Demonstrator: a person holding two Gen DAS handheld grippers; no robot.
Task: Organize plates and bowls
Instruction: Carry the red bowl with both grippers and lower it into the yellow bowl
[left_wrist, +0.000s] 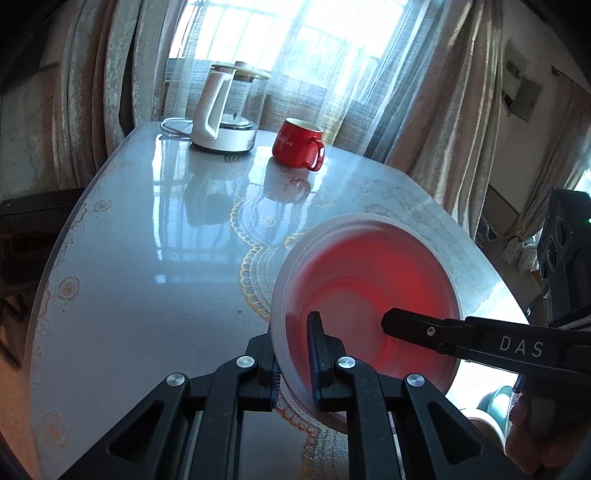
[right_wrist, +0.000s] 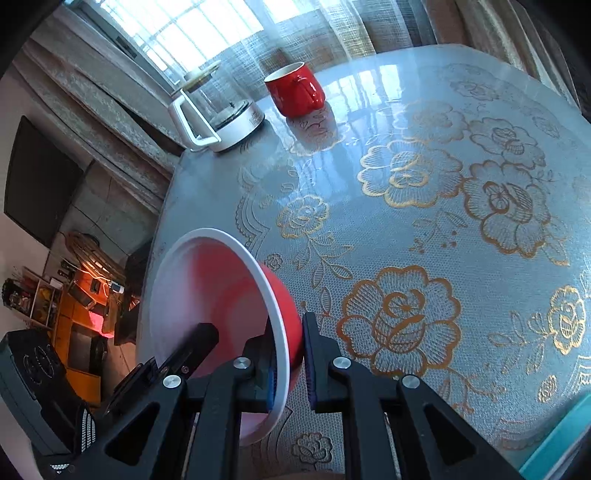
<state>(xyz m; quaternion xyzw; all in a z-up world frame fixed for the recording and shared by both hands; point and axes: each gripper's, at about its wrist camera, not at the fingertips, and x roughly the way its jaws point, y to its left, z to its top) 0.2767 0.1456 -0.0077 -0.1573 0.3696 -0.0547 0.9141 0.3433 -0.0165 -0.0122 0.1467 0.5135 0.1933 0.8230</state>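
One bowl (left_wrist: 369, 288), white inside and red outside, hangs tilted just above the table, held by both grippers at opposite sides of its rim. My left gripper (left_wrist: 295, 343) is shut on the near rim, one pad inside the bowl and one outside. A finger (left_wrist: 410, 326) of the right gripper reaches into the bowl from the right. In the right wrist view the same bowl (right_wrist: 207, 295) stands on edge, my right gripper (right_wrist: 288, 328) is shut on its rim, and a left-gripper finger (right_wrist: 195, 343) shows inside the bowl.
A red mug (left_wrist: 297, 146) and a glass kettle (left_wrist: 225, 114) with a white handle stand at the far end of the table (left_wrist: 147, 258), which has a glossy lace-patterned top. More crockery, one piece teal (left_wrist: 495, 402), shows at the lower right. Curtains hang behind.
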